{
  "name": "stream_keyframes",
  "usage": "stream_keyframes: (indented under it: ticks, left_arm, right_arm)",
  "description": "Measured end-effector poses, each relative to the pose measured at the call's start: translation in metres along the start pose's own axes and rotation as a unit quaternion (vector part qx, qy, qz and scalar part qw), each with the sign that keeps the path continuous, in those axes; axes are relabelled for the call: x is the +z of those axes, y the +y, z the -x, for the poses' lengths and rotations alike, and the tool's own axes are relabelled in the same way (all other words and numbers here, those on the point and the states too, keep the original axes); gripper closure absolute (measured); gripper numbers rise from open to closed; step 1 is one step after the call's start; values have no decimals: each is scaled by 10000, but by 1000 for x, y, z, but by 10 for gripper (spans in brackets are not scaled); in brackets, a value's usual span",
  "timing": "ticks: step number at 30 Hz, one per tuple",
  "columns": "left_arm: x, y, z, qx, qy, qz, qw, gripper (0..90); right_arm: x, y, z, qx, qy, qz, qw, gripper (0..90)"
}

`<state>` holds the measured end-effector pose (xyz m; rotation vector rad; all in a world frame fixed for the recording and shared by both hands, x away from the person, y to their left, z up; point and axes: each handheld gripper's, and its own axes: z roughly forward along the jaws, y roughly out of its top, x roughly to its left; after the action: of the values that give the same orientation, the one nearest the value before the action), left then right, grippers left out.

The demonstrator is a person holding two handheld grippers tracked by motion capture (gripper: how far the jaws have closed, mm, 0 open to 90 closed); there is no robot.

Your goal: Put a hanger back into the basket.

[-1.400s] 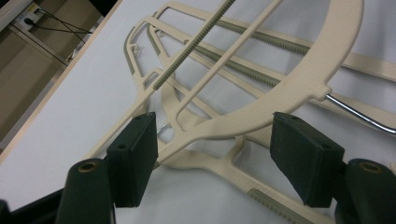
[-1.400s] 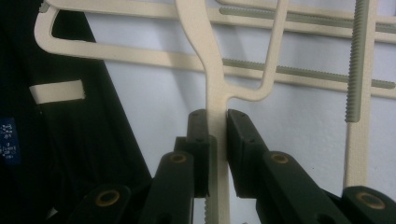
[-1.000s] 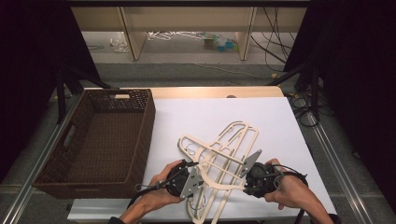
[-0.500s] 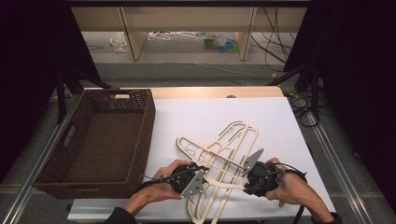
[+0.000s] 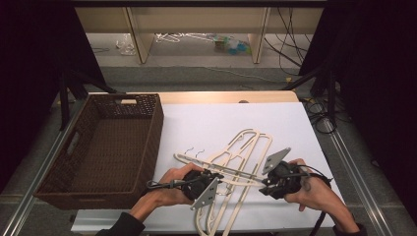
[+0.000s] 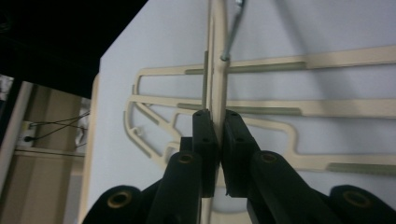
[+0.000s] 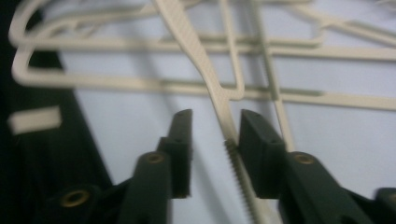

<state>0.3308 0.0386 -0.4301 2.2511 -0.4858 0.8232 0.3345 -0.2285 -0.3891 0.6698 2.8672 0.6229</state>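
A pile of cream hangers [image 5: 236, 162] lies on the white tabletop [image 5: 211, 123], right of the basket [image 5: 98, 147]. The left gripper [image 6: 217, 135] has just closed its fingers [image 6: 203, 140] on one hanger's bar. The right gripper [image 7: 215, 140] has just been opening; its fingers [image 7: 254, 140] stand narrowly apart around another bar, loose.

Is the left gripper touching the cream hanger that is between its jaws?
Touching. In the left gripper view, the left gripper has both black jaws pressed on the thin bar of the cream hanger, with no gap on either side; they have just been closing.
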Motion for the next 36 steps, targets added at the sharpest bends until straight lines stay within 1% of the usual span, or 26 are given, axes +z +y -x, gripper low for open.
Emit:
stream_keyframes:
  ticks: [1, 2, 3, 5, 6, 10, 12, 13, 15, 16, 17, 18, 19, 22, 25, 26, 27, 28, 29, 30, 31, 32, 33, 34, 35, 36]
  left_arm:
    - [0, 0, -3, 46, 12, 45, 10000, 859]
    - [0, 2, -11, 399, 51, 87, 9992, 858]
    - [-3, -2, -6, -103, 154, -83, 9998, 858]
    - [-6, -4, -12, -114, 294, -218, 9993, 858]
    - [-6, -4, -12, -114, 294, -218, 9993, 858]
    - [-13, -5, -24, -383, 365, -448, 9976, 858]
    - [-18, -7, -36, -670, 536, -666, 9941, 858]
    - [-18, -7, -36, -670, 536, -666, 9941, 858]
    - [-25, -7, -49, -1073, 662, -788, 9889, 858]
    - [-25, -7, -49, -1073, 662, -788, 9889, 858]
    - [-29, -8, -55, -1272, 683, -809, 9862, 858]
    - [-32, -9, -61, -1766, 743, -605, 9796, 858]
    - [-32, -9, -61, -1766, 743, -605, 9796, 859]
    - [-44, -11, -75, -2519, 631, -243, 9654, 858]
    - [-58, -11, -86, -3017, 662, 5, 9511, 859]
    - [-62, -12, -89, -3105, 662, 54, 9482, 859]
    - [-67, -11, -92, -3395, 650, 211, 9381, 859]
    - [-71, -12, -95, -3462, 618, 235, 9358, 859]
    - [-75, -11, -98, -3685, 608, 333, 9271, 859]
    - [-79, -11, -101, -3837, 580, 368, 9209, 859]
    - [-85, -11, -104, -4037, 540, 461, 9121, 859]
    - [-89, -11, -107, -4146, 496, 533, 9071, 859]
    - [-94, -12, -109, -4352, 450, 630, 8970, 859]
    - [-99, -12, -112, -4490, 415, 733, 8896, 859]
    - [-104, -13, -114, -4602, 382, 806, 8833, 859]
    - [-109, -14, -116, -4708, 365, 847, 8774, 859]
  right_arm:
    - [-5, 0, 2, 136, -133, 100, 9998, 603]
    - [-9, 1, 4, 160, -187, 217, 9995, 565]
    - [-14, 1, 4, 254, -350, 409, 9982, 501]
    - [-31, 5, 8, 433, -619, 935, 9927, 408]
    - [-31, 5, 8, 433, -619, 935, 9927, 408]
    - [-49, 5, 7, 717, -828, 1414, 9839, 361]
    - [-54, 4, 6, 857, -902, 1682, 9779, 333]
    - [-54, 4, 6, 857, -902, 1682, 9779, 333]
    - [-53, 2, 3, 1092, -951, 1755, 9738, 310]
    - [-53, 2, 3, 1092, -951, 1755, 9738, 310]
    - [-51, 2, 2, 1115, -887, 1770, 9739, 302]
    - [-47, -1, 1, 1153, -823, 1840, 9727, 288]
    - [-47, -1, 1, 1153, -823, 1840, 9727, 288]
    - [-39, -2, -1, 1141, -880, 1790, 9732, 288]
    - [-30, -3, -2, 1160, -792, 1742, 9747, 288]
    - [-28, -3, -4, 1153, -790, 1740, 9748, 288]
    - [-24, -3, -6, 1116, -743, 1731, 9757, 289]
    - [-24, -3, -6, 1116, -743, 1731, 9757, 289]
    - [-23, -4, -8, 1132, -736, 1698, 9762, 291]
    - [-21, -4, -9, 1110, -768, 1781, 9747, 291]
    - [-21, -4, -10, 1124, -655, 1686, 9771, 290]
    - [-19, -4, -11, 1087, -652, 1699, 9773, 290]
    - [-19, -4, -12, 1128, -627, 1686, 9772, 290]
    - [-19, -4, -12, 1128, -627, 1686, 9772, 290]
    - [-16, -4, -13, 1109, -686, 1784, 9753, 290]
    - [-18, -4, -13, 1086, -595, 1692, 9778, 290]
